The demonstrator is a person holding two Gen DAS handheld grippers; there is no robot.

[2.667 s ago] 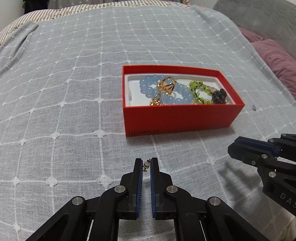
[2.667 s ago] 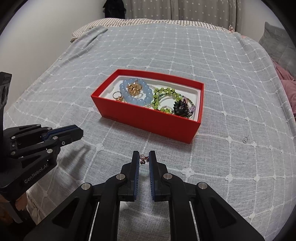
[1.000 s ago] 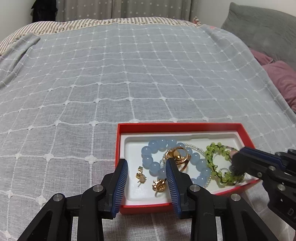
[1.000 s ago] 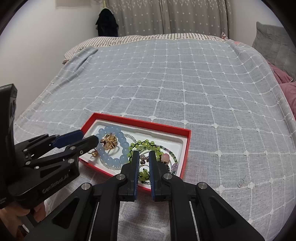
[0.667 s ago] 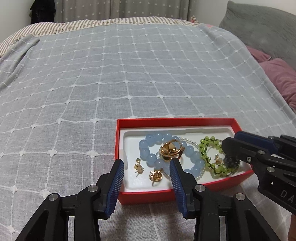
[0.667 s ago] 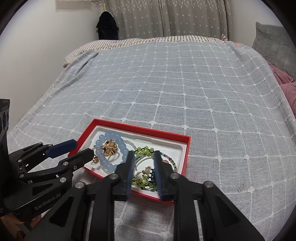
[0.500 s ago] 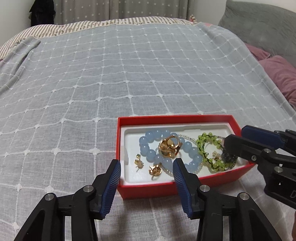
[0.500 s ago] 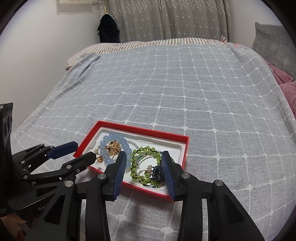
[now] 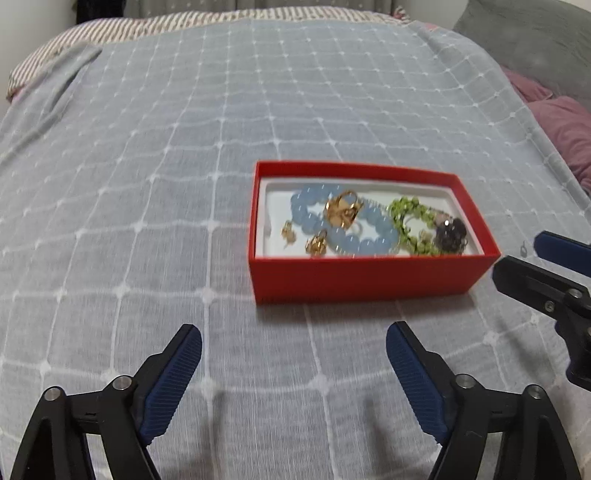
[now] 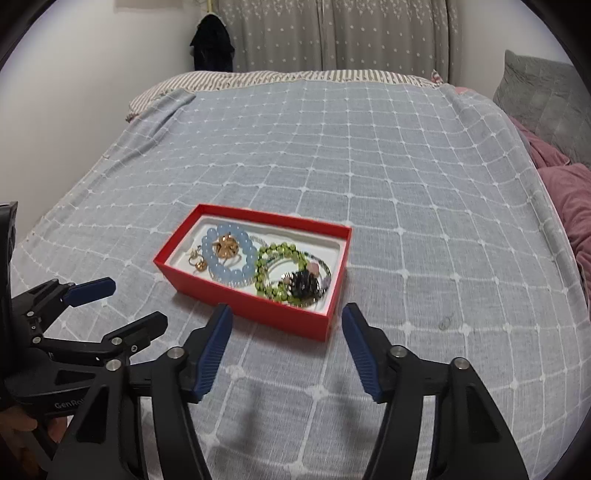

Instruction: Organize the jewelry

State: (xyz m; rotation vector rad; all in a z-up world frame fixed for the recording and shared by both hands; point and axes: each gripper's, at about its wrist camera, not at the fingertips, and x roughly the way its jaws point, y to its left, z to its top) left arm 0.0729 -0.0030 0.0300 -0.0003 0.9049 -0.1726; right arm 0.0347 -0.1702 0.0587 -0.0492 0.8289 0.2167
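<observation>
A: What sits nearest the left wrist camera?

B: The left claw (image 9: 293, 341), its 2 blue-padded fingers (image 9: 173, 380) spread wide with nothing between them, above the bed (image 9: 147, 155).

A: And the right one?

B: The right claw (image 10: 286, 317) is also spread wide and holds nothing. In the left wrist view it enters from the right edge, just beside the near right corner of the box (image 9: 369, 277), apart from it.

A: Where is the jewelry?

B: All in the red box, which lies on the bed just past both claws. It has a white liner inside.

A: What is in it?

B: On the left, 2 small gold earrings (image 9: 316, 243), side by side near the front wall. Just behind them is a blue bracelet (image 9: 343, 230) of round beads, with a gold ring (image 9: 341, 212) resting on it. To the right lies a green bracelet (image 9: 412, 225), and a dark beaded piece (image 9: 450, 232) touches it at the right end. The left wrist view is a little blurred, so finer detail is hard to read.

A: Anything else near the box?

B: A tiny piece (image 10: 445, 323) lies on the blanket to the right of the box, apart from it. I cannot tell what it is.

A: And farther back?

B: The grey checked blanket (image 10: 369, 147) runs to a striped sheet (image 10: 258, 77) at the far end. Purple bedding (image 10: 569, 199) and a grey pillow (image 10: 543, 99) lie along the right side. Behind are dotted curtains (image 10: 332, 33), with a dark garment (image 10: 212, 46) hanging at their left.
</observation>
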